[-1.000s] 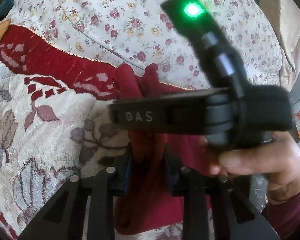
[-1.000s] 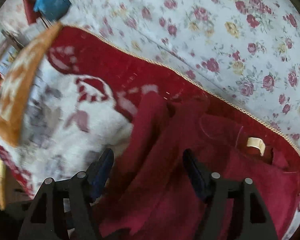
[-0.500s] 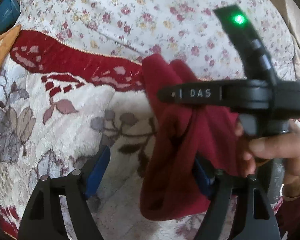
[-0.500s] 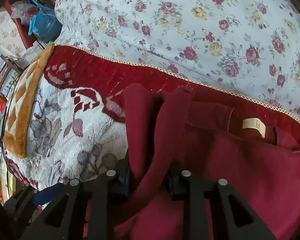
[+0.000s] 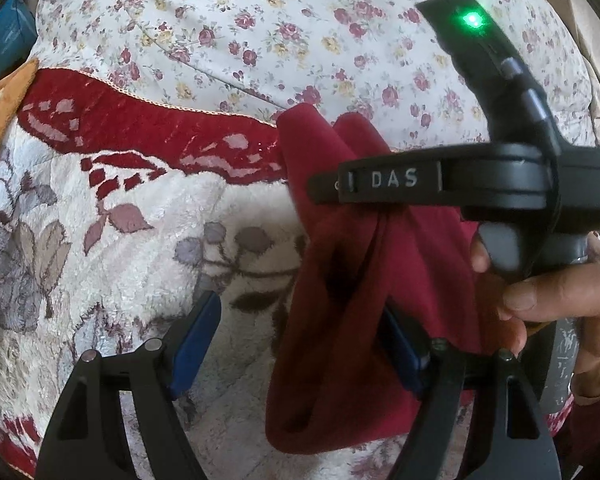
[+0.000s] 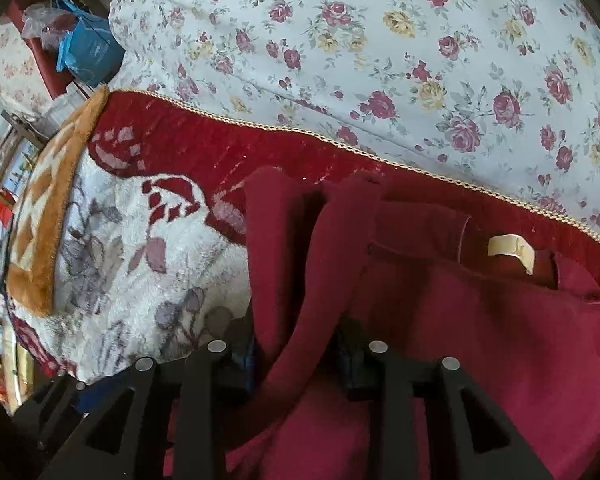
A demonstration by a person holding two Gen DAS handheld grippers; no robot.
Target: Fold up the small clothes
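A dark red garment [image 6: 480,320] lies on a plush floral blanket [image 6: 112,256], with a cream neck label [image 6: 510,250] showing at the right. My right gripper [image 6: 296,354] is shut on a bunched fold of the red garment and lifts it. In the left wrist view the same fold [image 5: 340,280] hangs from the right gripper's black body [image 5: 440,184], held by a hand [image 5: 556,300]. My left gripper [image 5: 300,344] is open; the hanging fold sits against its right finger [image 5: 400,344], and its left finger [image 5: 192,340] stands apart over the blanket.
A rose-print quilt [image 6: 380,48] covers the bed behind the blanket's red border [image 5: 140,120]. An orange patterned blanket edge [image 6: 48,216] lies at the left. A blue bag [image 6: 88,48] and clutter sit beyond the bed's far left.
My left gripper let go of the red fold and opened wide. My right gripper closed on that fold and holds it up; it shifted right in the left view.
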